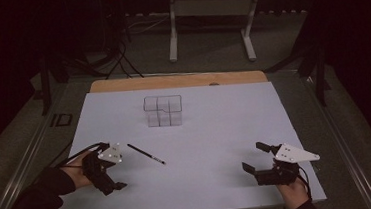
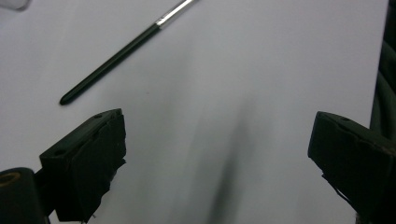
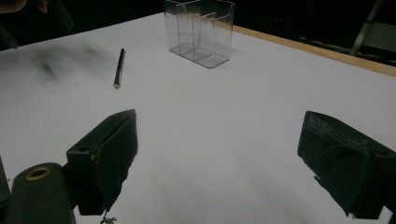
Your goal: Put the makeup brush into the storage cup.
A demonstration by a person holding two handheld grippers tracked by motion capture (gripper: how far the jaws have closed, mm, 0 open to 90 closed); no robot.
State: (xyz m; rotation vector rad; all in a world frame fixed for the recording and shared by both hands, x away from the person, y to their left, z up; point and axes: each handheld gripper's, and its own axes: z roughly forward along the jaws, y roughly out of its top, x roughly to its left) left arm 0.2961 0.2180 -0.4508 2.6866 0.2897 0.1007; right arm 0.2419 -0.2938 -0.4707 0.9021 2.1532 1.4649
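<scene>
A thin black pen (image 1: 146, 154) with a short silver band near one end is seen lying flat on the white sheet, at the lower left of the high view, slanting from upper left to lower right. In the left gripper view it (image 2: 126, 48) is being shown at the upper left, running diagonally toward the top edge. In the right gripper view it (image 3: 118, 68) is lying at the upper left. Nothing is touching it.
</scene>
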